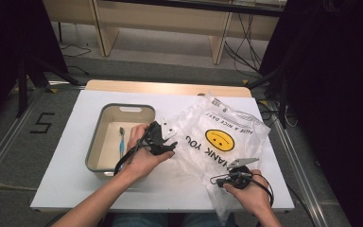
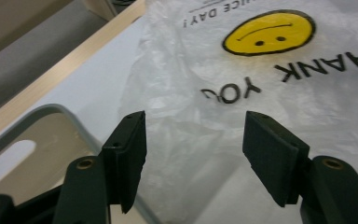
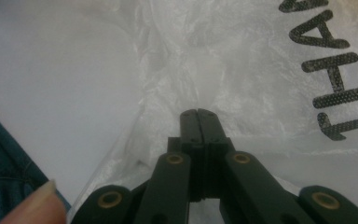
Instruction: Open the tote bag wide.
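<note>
A clear plastic bag (image 1: 203, 123) with a yellow smiley face and "THANK YOU" print lies crumpled on the right half of the white table (image 1: 61, 170). My left gripper (image 1: 169, 141) hovers at the bag's left edge, beside the tray, and is open. In the left gripper view its jaws (image 2: 193, 126) stand wide apart over the bag (image 2: 261, 93) with nothing between them. My right gripper (image 1: 216, 180) lies at the bag's near right corner. Its jaws (image 3: 199, 112) are pressed together, and creases in the bag's film (image 3: 242, 60) run to their tips.
A grey-rimmed tray (image 1: 93, 146) sits left of the bag with a blue toothbrush (image 1: 121, 141) lying in it; its rim (image 2: 51, 109) is just left of my left jaw. A wooden strip (image 1: 165, 87) borders the table's far edge. Wooden furniture and cables stand beyond it.
</note>
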